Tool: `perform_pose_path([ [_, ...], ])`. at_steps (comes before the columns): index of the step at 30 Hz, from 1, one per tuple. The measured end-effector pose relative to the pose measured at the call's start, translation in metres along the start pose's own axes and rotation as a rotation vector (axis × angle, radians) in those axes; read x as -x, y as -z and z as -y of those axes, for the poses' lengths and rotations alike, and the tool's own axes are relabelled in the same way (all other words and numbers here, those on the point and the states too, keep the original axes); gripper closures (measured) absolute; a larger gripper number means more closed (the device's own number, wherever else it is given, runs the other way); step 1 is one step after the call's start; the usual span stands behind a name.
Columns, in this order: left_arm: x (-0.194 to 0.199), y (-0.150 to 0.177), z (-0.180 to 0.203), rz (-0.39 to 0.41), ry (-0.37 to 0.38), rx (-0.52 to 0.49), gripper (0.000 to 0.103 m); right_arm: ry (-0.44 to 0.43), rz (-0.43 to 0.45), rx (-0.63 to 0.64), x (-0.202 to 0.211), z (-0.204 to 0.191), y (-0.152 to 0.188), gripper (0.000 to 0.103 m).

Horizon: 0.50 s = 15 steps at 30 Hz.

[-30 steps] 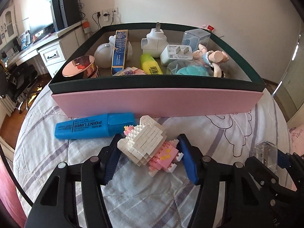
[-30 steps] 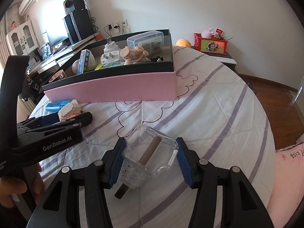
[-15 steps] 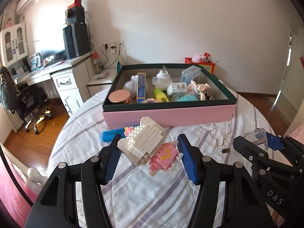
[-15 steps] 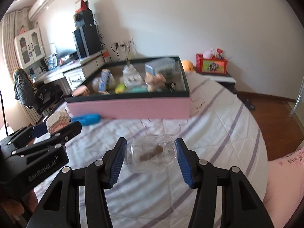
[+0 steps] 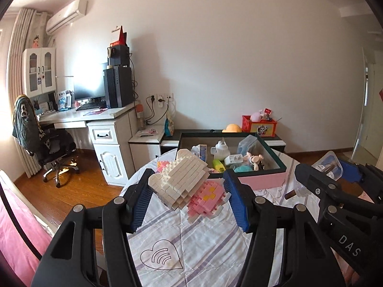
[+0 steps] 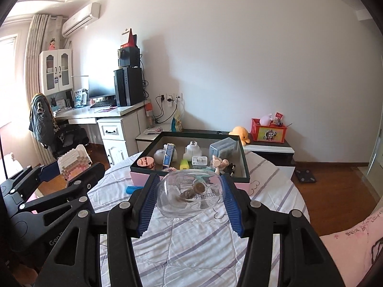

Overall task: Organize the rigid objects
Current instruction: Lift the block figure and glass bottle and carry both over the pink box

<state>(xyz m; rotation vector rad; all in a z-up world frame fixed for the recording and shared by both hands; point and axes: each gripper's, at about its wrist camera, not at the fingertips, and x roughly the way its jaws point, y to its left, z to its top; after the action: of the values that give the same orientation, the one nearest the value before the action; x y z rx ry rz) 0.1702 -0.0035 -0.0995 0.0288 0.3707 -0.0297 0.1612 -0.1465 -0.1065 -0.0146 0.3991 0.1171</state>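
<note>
Both claws are gripping something. Left claw [image 5: 189,191] is holding a toy built of small white and pink bricks [image 5: 189,186]; its blue pads [image 5: 141,201] are pressing on the two sides of the toy, which is hanging in the air above the bed. Right claw [image 6: 189,192] is closing on a clear glass jar [image 6: 189,195] lying on its side between the blue pads, with a brown cork [image 6: 198,187] and a printed label showing on it. This jar is also in the air, over the bed and in front of the box.

From largest to smallest: the bed [image 6: 191,246] is wearing a white cover with purple stripes and drawn hearts, and it is filling the lower part of both views. On its far end a pink box with dark green rim [image 6: 244,160] is sitting open. Inside it are lying a clear plastic container [image 6: 223,147], a white plug adapter [image 6: 192,151], a blue carton [image 6: 168,156] standing upright, a round rose-gold lid [image 6: 146,162], a small doll figure [image 6: 219,163] and a yellow highlighter [image 6: 184,165]. On the bed just beside the front wall of the box, at its left corner, a blue marker [image 6: 134,189] is lying flat. In the right wrist view the left claw is appearing at the left side, with the brick toy between its fingers.
</note>
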Motion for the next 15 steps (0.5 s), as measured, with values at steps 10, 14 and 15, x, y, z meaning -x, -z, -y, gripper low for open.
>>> perform_pose_path([
  [10, 0.032, -0.012, -0.008, 0.079, -0.011, 0.008, 0.043, 0.018, 0.080, 0.038, 0.031, -0.017, -0.017, 0.049],
  [14, 0.035, -0.015, -0.008, 0.087, -0.013, 0.011, 0.043, 0.017, 0.093, 0.043, 0.035, -0.019, -0.020, 0.049],
  [15, 0.036, -0.016, -0.008, 0.089, -0.013, 0.015, 0.043, 0.018, 0.095, 0.043, 0.035, -0.019, -0.021, 0.049],
])
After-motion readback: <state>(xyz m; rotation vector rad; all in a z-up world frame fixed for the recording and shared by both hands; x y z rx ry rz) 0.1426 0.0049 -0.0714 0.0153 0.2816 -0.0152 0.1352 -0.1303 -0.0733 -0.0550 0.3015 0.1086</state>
